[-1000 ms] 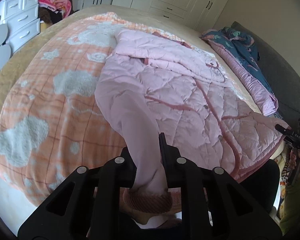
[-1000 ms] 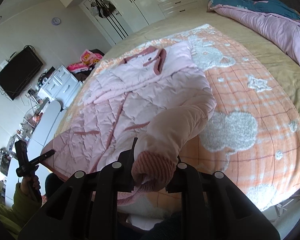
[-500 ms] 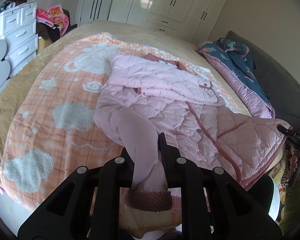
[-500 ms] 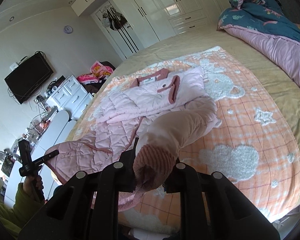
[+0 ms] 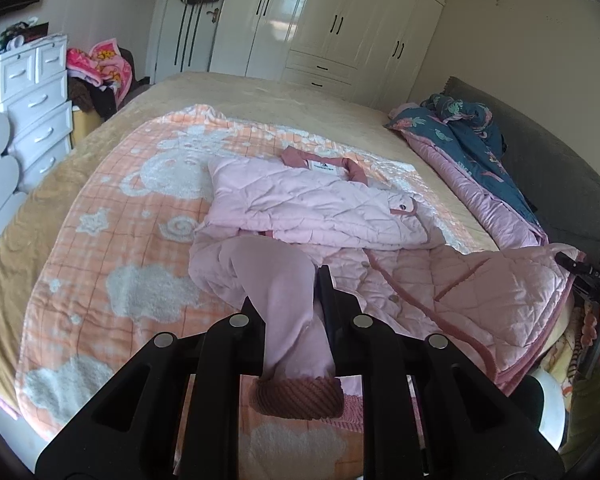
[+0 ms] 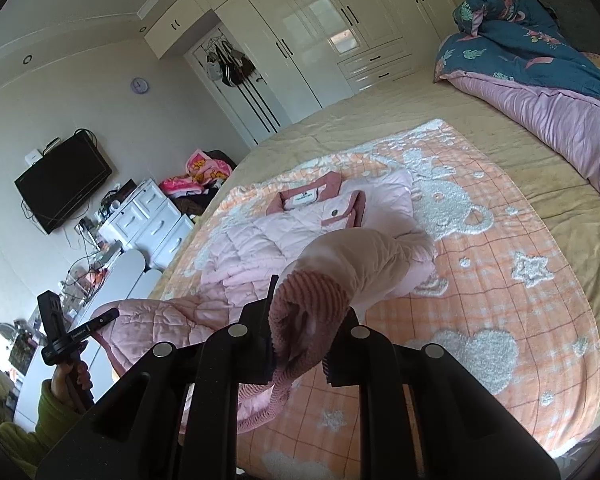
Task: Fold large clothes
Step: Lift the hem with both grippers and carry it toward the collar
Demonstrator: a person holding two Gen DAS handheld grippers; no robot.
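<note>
Two grippers each clamp a sleeve of the pink quilted coat (image 5: 324,208), which lies on the orange blanket (image 5: 100,216) covering the bed. The left gripper (image 5: 290,300) pinches one sleeve just above its ribbed cuff (image 5: 300,396); the right gripper (image 6: 300,320) grips the other sleeve's cuff (image 6: 308,304). Beyond the coat's collar stand white wardrobes (image 5: 324,28).

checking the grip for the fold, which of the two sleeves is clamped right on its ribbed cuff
The sleeve in the right gripper: its ribbed cuff sits between the jaws. The left gripper pinches smooth fabric, cuff hanging below.
</note>
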